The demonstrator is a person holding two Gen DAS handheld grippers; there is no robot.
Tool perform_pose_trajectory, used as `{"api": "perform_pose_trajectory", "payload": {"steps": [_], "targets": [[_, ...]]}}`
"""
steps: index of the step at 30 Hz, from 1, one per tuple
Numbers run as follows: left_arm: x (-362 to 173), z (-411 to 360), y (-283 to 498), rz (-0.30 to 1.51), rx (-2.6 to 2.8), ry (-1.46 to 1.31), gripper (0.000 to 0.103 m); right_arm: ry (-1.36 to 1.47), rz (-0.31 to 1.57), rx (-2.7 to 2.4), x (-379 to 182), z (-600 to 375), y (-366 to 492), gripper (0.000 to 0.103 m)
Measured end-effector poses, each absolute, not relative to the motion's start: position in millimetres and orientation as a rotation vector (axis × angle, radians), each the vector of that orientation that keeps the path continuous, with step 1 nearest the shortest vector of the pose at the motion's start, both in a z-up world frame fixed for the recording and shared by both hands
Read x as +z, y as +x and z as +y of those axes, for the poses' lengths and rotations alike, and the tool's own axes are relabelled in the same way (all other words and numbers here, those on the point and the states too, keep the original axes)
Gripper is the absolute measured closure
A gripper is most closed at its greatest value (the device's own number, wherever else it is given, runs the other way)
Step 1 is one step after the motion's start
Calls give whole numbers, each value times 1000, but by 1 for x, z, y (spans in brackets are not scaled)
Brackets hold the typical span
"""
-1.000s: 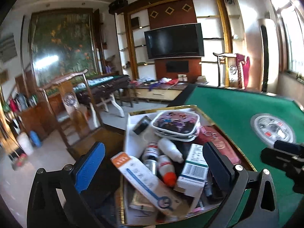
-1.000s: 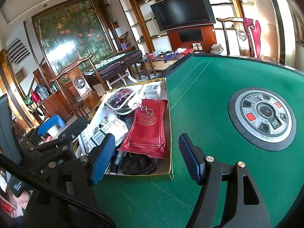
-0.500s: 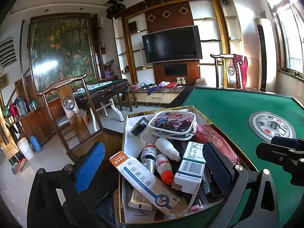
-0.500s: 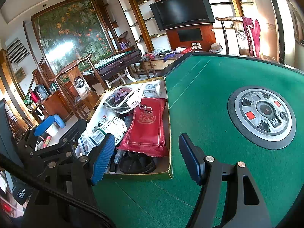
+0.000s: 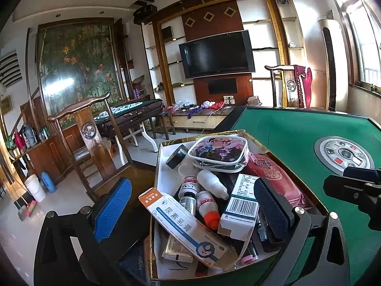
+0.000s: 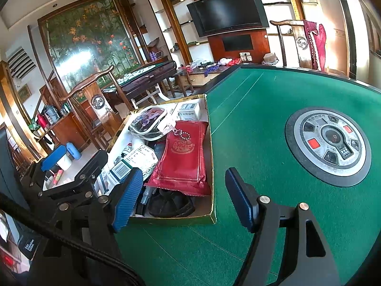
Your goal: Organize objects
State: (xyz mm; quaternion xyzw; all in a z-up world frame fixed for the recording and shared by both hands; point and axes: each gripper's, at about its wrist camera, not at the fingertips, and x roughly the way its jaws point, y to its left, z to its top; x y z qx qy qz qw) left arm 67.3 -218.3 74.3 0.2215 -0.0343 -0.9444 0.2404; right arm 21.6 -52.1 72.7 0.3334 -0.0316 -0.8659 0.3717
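A gold-rimmed box (image 5: 253,138) (image 6: 173,220) sits at the left edge of the green table. It holds a long white and orange carton (image 5: 181,224), a white barcode carton (image 5: 240,205), small white bottles (image 5: 209,205), a cartoon-print clear pouch (image 5: 219,151) (image 6: 147,121), a red packet (image 6: 185,157) (image 5: 278,181) and a roll of black tape (image 5: 177,156). My left gripper (image 5: 190,205) is open and empty above the box's near end. My right gripper (image 6: 183,200) is open and empty over the box's near right corner.
A round grey control panel (image 6: 328,143) is set in the middle of the green felt (image 6: 250,119). A wooden chair (image 5: 95,147) stands left of the table. A second chair with red cloth (image 6: 307,45) stands at the far side.
The left gripper has tilted up and drawn back slightly, so the box sits lower in its view. The right gripper has barely moved. Both stay open.
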Motion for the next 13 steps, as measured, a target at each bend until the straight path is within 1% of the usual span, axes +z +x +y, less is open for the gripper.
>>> {"api": "perform_pose_trajectory", "payload": {"steps": [13], "targets": [[70,-214,69,-134,-2569,596,2,858,-77,-2220,71,-51,20,31]]}}
